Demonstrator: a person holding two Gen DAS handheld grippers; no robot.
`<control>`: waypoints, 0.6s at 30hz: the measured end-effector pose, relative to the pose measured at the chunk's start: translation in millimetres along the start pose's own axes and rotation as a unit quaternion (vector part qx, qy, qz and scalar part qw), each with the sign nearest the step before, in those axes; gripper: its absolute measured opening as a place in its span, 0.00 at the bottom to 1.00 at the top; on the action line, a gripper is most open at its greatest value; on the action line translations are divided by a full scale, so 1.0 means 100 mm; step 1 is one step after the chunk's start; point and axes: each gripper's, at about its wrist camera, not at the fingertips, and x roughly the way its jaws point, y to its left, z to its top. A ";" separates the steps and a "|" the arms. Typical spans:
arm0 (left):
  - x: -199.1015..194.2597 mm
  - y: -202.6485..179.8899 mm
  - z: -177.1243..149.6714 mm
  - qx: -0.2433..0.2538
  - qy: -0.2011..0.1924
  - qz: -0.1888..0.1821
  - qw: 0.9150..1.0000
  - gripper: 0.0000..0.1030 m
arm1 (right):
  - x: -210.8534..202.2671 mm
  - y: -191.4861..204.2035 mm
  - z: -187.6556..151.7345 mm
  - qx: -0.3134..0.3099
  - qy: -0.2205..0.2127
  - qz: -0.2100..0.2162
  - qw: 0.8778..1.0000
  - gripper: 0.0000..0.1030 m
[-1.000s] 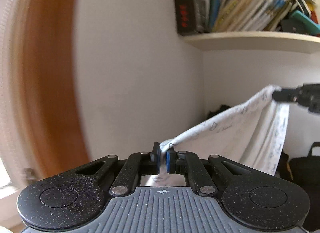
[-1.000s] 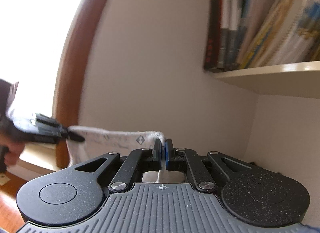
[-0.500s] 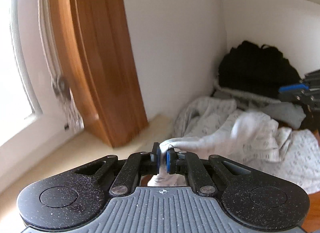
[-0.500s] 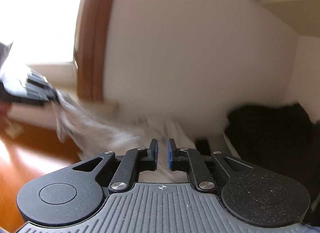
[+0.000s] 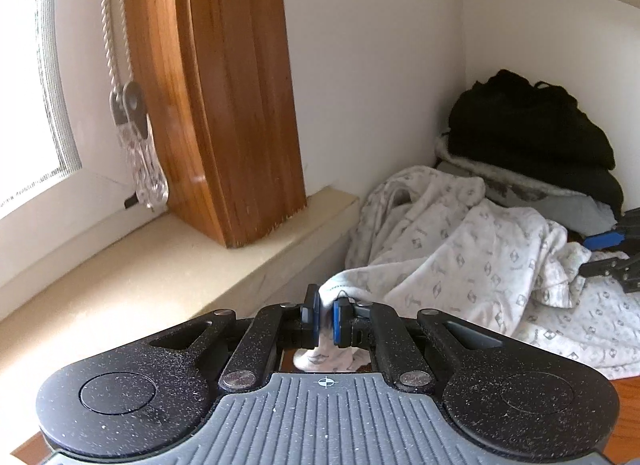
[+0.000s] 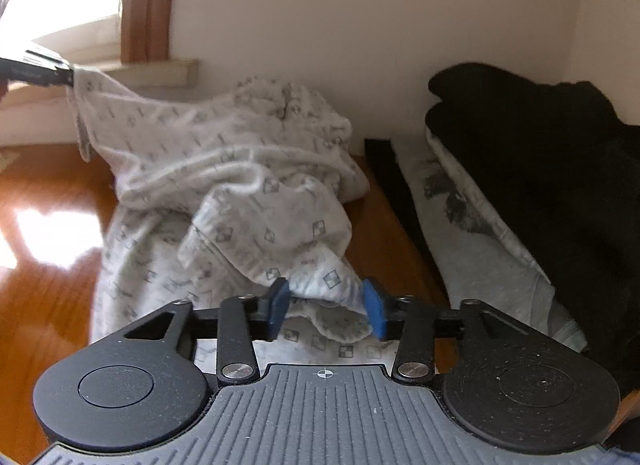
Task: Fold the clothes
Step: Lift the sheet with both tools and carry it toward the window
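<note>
White patterned fleece garment (image 6: 224,169) has come down from being held stretched in the air a second ago and now lies crumpled on the glossy wooden table (image 6: 44,233), beside the black clothes pile (image 6: 560,169). Left tool (image 5: 326,315) stays clenched on one edge; right tool (image 6: 326,303) has let go, jaws spread around a hem. Regrasping seems next.

White patterned garment (image 6: 224,169), crumpled in a heap on glossy wooden surface (image 6: 44,201), one corner lifted
</note>
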 end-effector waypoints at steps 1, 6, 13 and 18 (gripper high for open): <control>-0.01 0.00 0.00 0.000 -0.001 -0.001 1.000 0.06 | 0.02 -0.02 -0.02 0.003 0.004 -0.001 1.000 0.45; -0.12 0.05 0.06 -0.001 -0.016 0.001 1.000 0.06 | 0.06 -0.19 -0.08 0.055 -0.002 0.044 0.998 0.05; -0.67 0.21 0.36 -0.017 -0.062 0.011 0.998 0.06 | -0.42 -0.44 0.56 0.079 -0.108 -0.010 0.991 0.05; -1.41 0.42 0.44 -0.038 -0.103 0.032 0.993 0.05 | -1.08 -0.47 1.48 0.068 -0.212 -0.043 0.974 0.04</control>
